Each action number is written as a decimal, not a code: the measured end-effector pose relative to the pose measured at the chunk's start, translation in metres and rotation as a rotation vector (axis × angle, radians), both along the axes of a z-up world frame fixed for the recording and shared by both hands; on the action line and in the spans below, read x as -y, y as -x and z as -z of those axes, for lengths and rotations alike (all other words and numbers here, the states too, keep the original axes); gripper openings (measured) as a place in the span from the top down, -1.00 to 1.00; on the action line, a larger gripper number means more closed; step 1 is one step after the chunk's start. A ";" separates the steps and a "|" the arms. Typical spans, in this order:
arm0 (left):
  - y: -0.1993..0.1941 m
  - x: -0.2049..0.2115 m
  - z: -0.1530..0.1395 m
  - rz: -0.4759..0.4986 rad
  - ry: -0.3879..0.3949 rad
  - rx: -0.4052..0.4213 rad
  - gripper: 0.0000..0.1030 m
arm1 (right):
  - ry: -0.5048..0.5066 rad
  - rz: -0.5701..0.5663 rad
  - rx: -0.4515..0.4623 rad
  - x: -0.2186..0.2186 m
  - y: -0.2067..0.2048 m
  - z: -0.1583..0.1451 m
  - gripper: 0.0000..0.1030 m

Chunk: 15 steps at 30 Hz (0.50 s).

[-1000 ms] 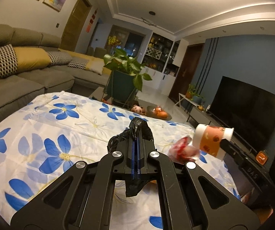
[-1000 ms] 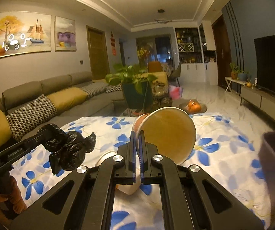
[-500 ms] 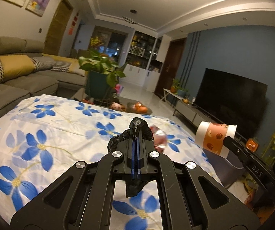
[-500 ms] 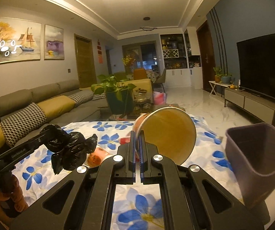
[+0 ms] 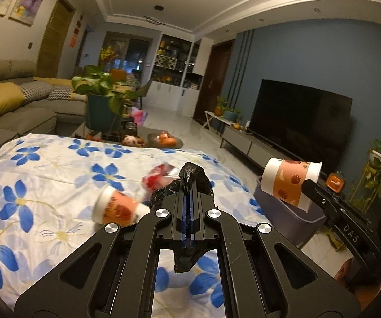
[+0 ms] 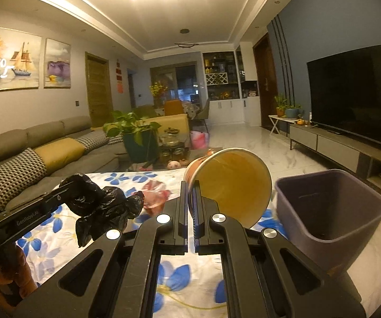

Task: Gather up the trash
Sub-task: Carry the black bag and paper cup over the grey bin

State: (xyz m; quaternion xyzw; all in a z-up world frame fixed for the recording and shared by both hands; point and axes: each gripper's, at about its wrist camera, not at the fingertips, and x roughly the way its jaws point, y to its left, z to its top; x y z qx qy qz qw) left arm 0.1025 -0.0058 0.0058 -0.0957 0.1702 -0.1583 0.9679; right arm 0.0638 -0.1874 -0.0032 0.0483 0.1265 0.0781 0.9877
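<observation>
My left gripper point(image 5: 189, 184) is shut on a crumpled black plastic bag point(image 5: 187, 172), which hangs above the flowered tablecloth point(image 5: 44, 175). My right gripper point(image 6: 189, 189) is shut on the rim of a paper cup point(image 6: 232, 182) that is tipped on its side, mouth towards the camera. In the left wrist view that cup point(image 5: 291, 182) hangs over the near rim of a purple bin point(image 5: 288, 214). The bin point(image 6: 331, 204) stands off the table's right edge. A second paper cup point(image 5: 116, 208) and a red wrapper point(image 5: 158, 176) lie on the cloth.
A grey sofa point(image 6: 44, 148) with cushions runs along the left. A potted plant point(image 6: 134, 132) stands beyond the table's far end. A TV point(image 6: 354, 90) on a low cabinet lines the right wall, with white floor between.
Both grippers have swung to the right over the table with the bag and the cup still held. The purple bin has come into view. The cup now hangs by its rim.
</observation>
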 end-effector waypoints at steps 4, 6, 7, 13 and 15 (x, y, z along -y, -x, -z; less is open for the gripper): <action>-0.008 0.022 -0.003 0.040 -0.013 0.006 1.00 | 0.008 0.045 0.004 0.016 0.001 0.001 0.92; -0.013 0.034 -0.004 0.062 -0.017 0.010 1.00 | 0.012 0.071 0.008 0.024 0.001 0.002 0.92; -0.016 0.041 -0.005 0.074 -0.018 0.012 0.99 | 0.018 0.093 0.010 0.032 0.001 0.002 0.92; -0.037 0.095 -0.011 0.175 -0.049 0.032 1.00 | 0.063 0.255 0.040 0.078 -0.004 0.002 0.92; -0.047 0.115 -0.012 0.210 -0.047 0.035 1.00 | 0.073 0.310 0.044 0.092 -0.008 0.004 0.92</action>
